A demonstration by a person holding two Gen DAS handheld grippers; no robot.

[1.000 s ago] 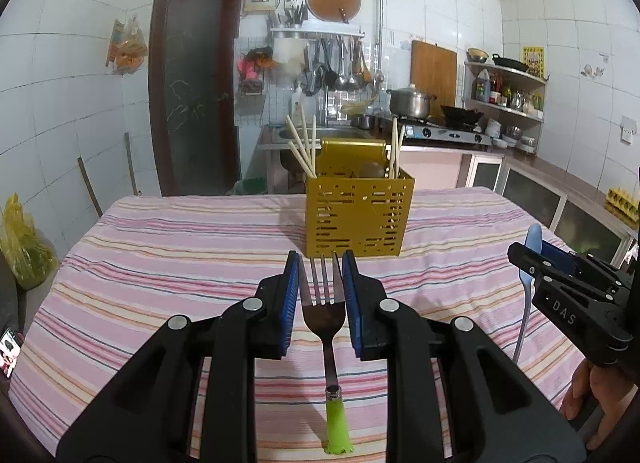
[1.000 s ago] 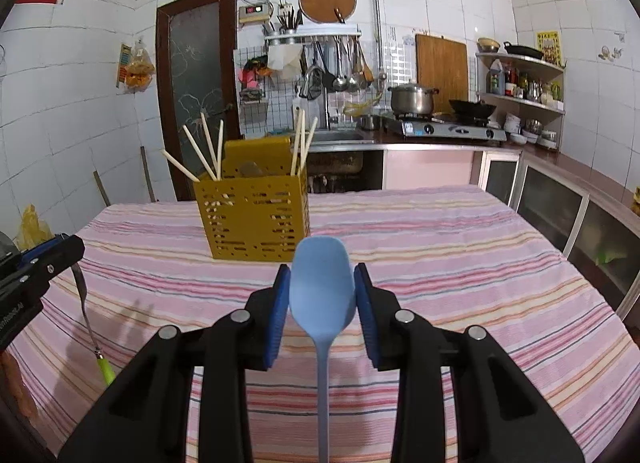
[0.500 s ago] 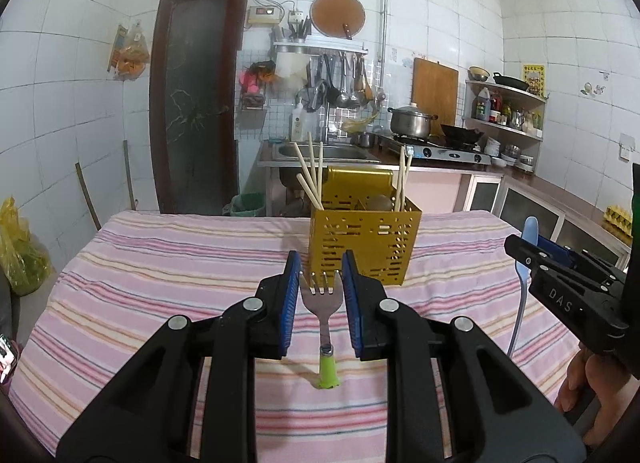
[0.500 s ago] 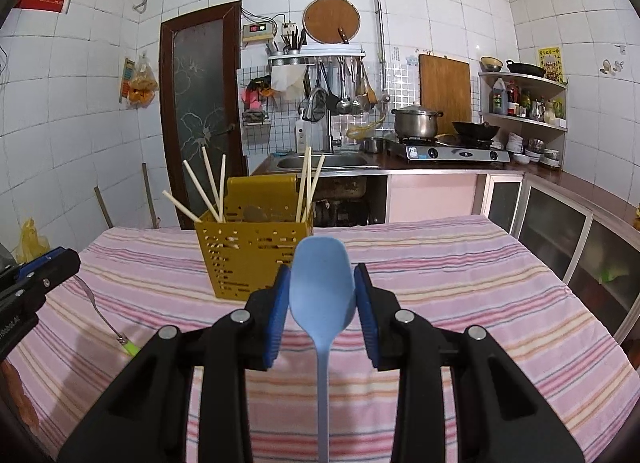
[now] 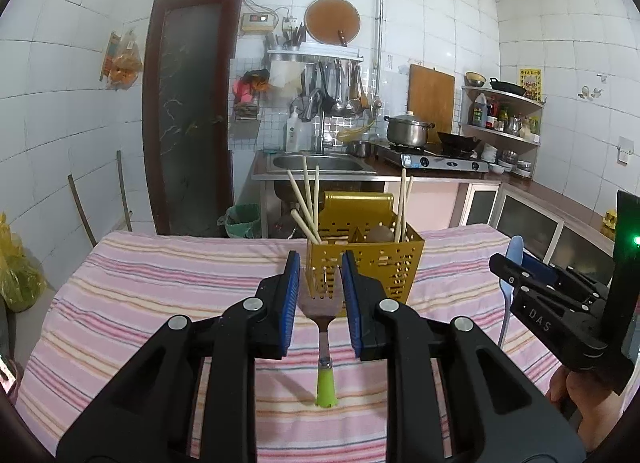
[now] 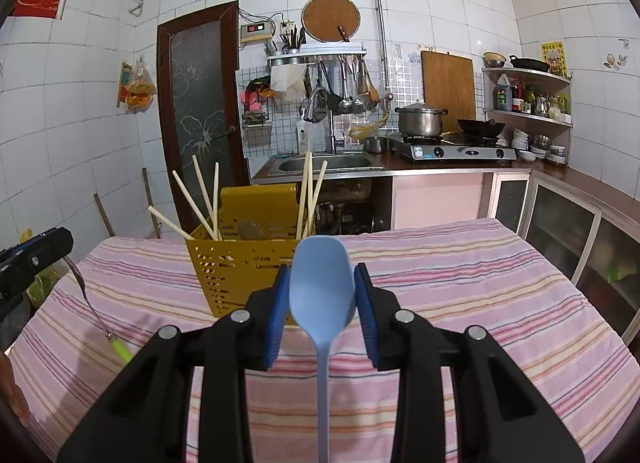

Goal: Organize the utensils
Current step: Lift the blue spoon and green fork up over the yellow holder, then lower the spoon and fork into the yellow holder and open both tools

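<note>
My left gripper [image 5: 320, 283] is shut on a metal fork [image 5: 321, 313] with a green handle, tines forward, handle hanging down over the table. My right gripper [image 6: 322, 291] is shut on a light blue spoon [image 6: 321, 287], bowl up between the pads, handle hanging down. A yellow perforated utensil holder [image 5: 372, 263] stands on the striped tablecloth just beyond both grippers; several chopsticks [image 5: 306, 203] lean in its left and right compartments. The right gripper [image 5: 556, 299] with the spoon shows at the right of the left wrist view. The left gripper's fork [image 6: 96, 311] shows at the left of the right wrist view.
The table with a pink striped cloth [image 6: 460, 275] reaches to the kitchen floor beyond. A sink [image 6: 324, 163], a stove with a pot [image 6: 420, 123] and cabinets stand behind. A hand [image 5: 580, 395] holds the right gripper at the lower right.
Both grippers have risen and come closer to the yellow holder, which now sits lower and larger in both views. The fork and the spoon stay gripped.
</note>
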